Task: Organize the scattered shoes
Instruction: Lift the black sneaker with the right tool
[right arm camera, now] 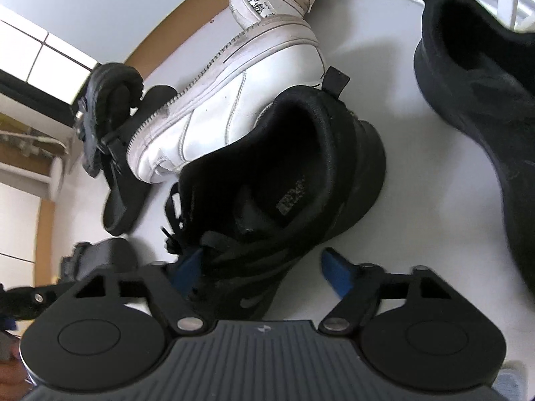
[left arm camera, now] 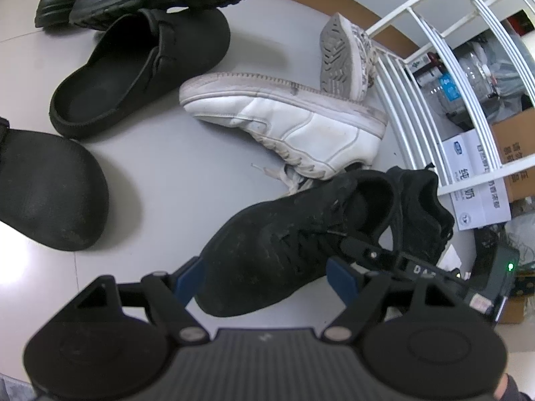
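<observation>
Jaws of both the left gripper [left arm camera: 264, 282] and right gripper [right arm camera: 264, 272] are spread wide around a black sneaker [left arm camera: 284, 244], ungripped, while boxes [left arm camera: 474, 170] behind a white rack [left arm camera: 431, 56] are seen only from the left.

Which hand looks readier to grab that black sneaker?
Probably the left: the left gripper has open fingers either side of the black sneaker's toe. The right gripper straddles its laces from the other end.

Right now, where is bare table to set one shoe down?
Bare table lies between the black clog, the white sneaker and the black sneaker. It is crowded near the white rack, where shoes overlap.
</observation>
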Demonstrator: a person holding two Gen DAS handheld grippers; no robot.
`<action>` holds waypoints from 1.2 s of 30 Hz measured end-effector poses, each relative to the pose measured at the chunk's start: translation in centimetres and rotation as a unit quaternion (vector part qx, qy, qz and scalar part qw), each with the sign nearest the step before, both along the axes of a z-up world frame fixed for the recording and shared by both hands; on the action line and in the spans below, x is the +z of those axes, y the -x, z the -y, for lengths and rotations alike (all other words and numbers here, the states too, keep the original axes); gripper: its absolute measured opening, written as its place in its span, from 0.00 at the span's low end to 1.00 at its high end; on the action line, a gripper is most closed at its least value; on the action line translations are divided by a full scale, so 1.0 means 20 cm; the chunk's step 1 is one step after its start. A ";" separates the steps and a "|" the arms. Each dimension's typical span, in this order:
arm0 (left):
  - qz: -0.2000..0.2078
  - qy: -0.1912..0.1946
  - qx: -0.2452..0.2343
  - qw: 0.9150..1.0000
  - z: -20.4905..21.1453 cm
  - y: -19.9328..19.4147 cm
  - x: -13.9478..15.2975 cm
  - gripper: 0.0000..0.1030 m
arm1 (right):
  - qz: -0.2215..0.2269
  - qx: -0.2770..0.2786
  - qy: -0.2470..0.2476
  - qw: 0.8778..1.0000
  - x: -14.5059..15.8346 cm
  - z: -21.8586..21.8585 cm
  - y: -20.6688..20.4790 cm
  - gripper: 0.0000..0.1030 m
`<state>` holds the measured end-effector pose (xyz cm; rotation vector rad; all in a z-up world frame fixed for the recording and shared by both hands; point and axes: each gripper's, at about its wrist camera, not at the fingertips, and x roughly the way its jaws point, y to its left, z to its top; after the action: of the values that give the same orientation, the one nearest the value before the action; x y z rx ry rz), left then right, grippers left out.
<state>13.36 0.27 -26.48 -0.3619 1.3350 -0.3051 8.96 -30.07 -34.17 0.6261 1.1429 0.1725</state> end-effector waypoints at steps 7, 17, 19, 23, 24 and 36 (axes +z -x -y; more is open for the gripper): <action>-0.002 0.000 -0.003 1.000 0.01 0.00 -0.01 0.80 | -0.003 -0.005 0.014 1.000 0.00 0.06 0.04 0.54; -0.005 -0.004 -0.009 1.000 0.03 0.00 -0.02 0.80 | -0.022 -0.024 0.076 0.997 0.01 0.18 0.13 0.42; -0.006 -0.005 -0.010 1.000 0.04 0.01 -0.03 0.80 | -0.023 -0.029 0.080 0.996 0.01 0.20 0.14 0.40; -0.008 -0.007 -0.015 1.000 0.06 0.00 -0.03 0.80 | -0.025 -0.048 0.088 0.995 0.00 0.27 0.17 0.38; -0.008 -0.008 -0.017 1.000 0.07 0.00 -0.03 0.80 | -0.026 -0.049 0.091 0.994 0.01 0.28 0.17 0.38; -0.009 -0.008 -0.025 1.000 0.11 0.01 -0.03 0.80 | -0.008 -0.019 0.138 0.990 0.06 0.21 0.18 0.82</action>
<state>13.26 -1.99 -27.18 -0.3184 1.3639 -0.3321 5.37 -34.25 -33.06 0.4044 1.1436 -0.0242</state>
